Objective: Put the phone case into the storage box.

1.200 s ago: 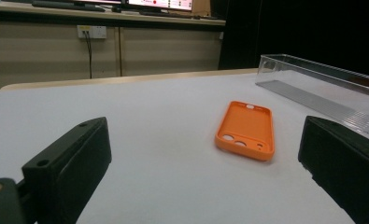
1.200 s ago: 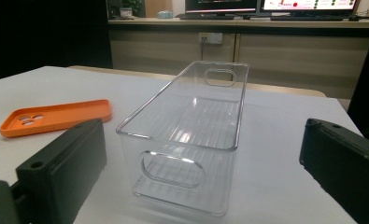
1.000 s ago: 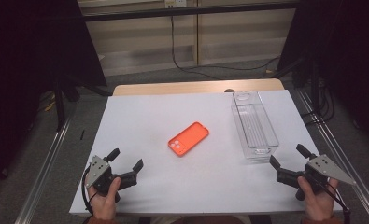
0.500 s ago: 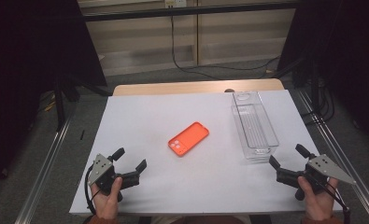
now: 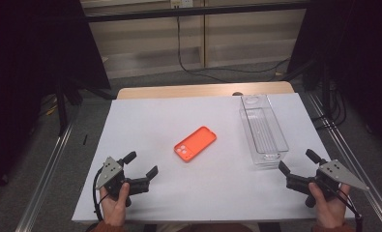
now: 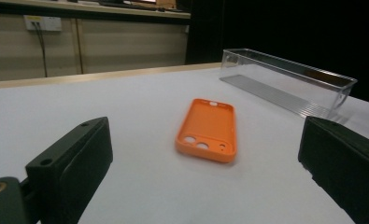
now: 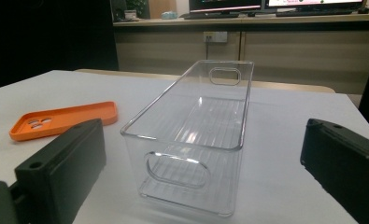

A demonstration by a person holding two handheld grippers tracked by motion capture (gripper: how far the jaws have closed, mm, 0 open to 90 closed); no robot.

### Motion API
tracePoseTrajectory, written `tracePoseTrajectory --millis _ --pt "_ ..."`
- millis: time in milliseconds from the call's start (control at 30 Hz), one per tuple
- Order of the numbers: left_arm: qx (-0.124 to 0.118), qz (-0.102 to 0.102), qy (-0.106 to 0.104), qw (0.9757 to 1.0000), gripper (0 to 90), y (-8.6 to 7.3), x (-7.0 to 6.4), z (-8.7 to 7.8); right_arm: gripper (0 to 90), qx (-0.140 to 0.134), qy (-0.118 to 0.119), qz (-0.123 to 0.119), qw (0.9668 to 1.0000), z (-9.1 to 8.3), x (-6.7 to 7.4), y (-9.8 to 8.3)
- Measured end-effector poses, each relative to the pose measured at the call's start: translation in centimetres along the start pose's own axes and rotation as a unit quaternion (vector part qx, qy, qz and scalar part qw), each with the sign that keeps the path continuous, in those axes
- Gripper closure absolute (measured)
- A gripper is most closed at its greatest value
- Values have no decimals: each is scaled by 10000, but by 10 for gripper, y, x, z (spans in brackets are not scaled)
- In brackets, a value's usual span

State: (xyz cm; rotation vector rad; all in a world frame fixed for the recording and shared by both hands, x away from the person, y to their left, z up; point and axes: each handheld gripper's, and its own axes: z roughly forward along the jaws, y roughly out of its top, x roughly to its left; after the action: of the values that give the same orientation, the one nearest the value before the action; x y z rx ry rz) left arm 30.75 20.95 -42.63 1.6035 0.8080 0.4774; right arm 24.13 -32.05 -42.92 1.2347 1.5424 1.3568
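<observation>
Left hand-held gripper (image 5: 141, 166) sits at the worktop's (image 5: 145, 125) near left, jaws wide apart, holding nothing. Right hand-held gripper (image 5: 298, 162) likewise gapes empty, near right. Orange case (image 5: 195, 143) lies mid-worktop, camera holes up. Clear bin (image 5: 263, 128) stands just ahead of the right one.
</observation>
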Motion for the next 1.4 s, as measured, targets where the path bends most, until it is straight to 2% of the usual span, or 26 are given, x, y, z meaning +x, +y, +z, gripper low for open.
tracePoseTrajectory --millis 133,333,367,500,600,867,933,1033,1133,1233,1300,1400 --pt "25 4 -127 9999 24 0 -1 4 0 16 28 8 10000 1 0 0" --pt "95 -24 -184 9998 23 2 -4 14 0 3 46 20 10000 1 1 0" --pt "116 38 -205 9997 23 2 -5 17 0 -4 46 9 10000 1 1 0" --pt "90 -20 -290 9995 23 5 -9 24 0 -4 63 13 10000 2 1 0" --pt "124 116 -353 9992 23 6 -12 29 0 9 69 21 10000 2 1 0" --pt "101 166 -442 9988 22 11 -19 45 0 -6 99 38 9999 2 1 0" --pt "122 258 -461 9985 22 14 -21 49 0 -8 97 30 9999 2 1 0" --pt "115 263 -507 9983 23 15 -23 53 0 -28 135 11 9999 1 2 1" --pt "65 364 -571 9977 29 20 -26 63 0 -33 129 3 9999 1 3 1" --pt "45 369 -555 9978 38 20 -26 70 0 -12 131 20 9999 1 2 1" --pt "99 287 -562 9980 38 20 -26 79 0 -12 133 32 9999 2 2 1" --pt "112 311 -624 9975 39 24 -29 88 0 1 149 17 9999 2 2 1"
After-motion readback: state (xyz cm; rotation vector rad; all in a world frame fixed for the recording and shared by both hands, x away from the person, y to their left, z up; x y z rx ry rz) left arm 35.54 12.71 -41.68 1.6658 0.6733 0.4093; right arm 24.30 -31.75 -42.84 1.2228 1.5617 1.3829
